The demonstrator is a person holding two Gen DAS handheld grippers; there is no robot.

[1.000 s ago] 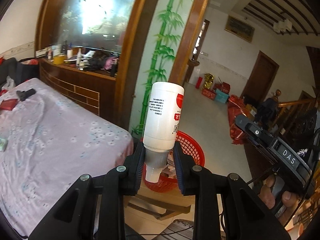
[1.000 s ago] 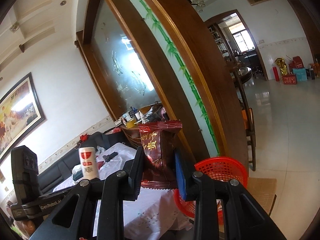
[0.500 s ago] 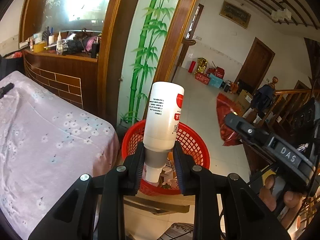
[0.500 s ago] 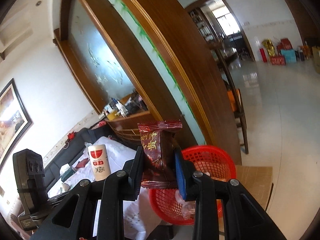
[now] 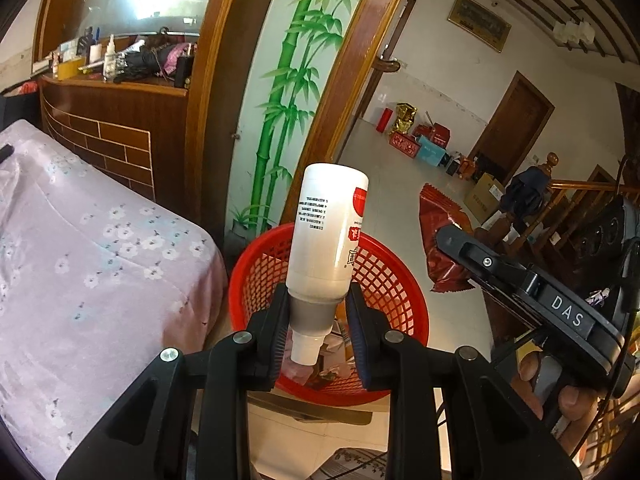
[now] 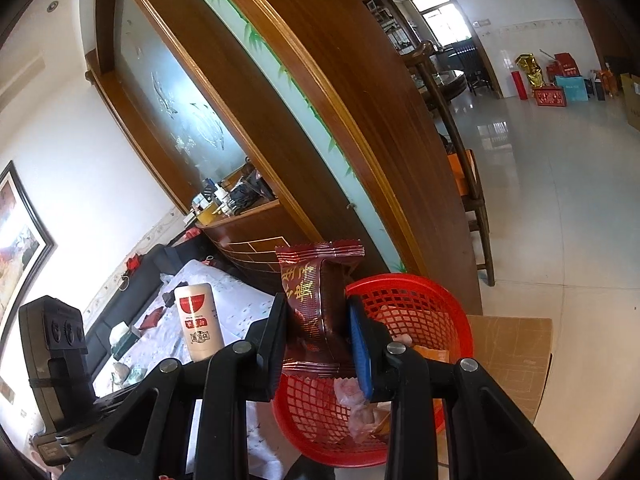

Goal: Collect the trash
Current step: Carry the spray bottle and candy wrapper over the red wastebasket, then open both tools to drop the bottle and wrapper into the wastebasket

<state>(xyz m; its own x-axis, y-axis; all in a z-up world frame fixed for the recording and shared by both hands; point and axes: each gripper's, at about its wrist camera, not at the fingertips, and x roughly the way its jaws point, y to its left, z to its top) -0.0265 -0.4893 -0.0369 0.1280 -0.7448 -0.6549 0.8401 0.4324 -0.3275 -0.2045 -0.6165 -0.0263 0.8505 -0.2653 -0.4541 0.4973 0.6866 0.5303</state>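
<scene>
Over red basket (image 5: 404,280) | L gripper (image 5: 316,328) clamped on white bottle (image 5: 328,232), cap down | R gripper (image 6: 316,336) clamped on maroon snack wrapper (image 6: 312,292) | pink-clothed table (image 5: 100,248) beside basket

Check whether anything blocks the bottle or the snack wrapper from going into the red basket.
Nothing visible does. The left tongs hold the white bottle over the open red basket; the right tongs hold the snack wrapper at its near rim. The basket has no lid, only some trash at the bottom.
</scene>
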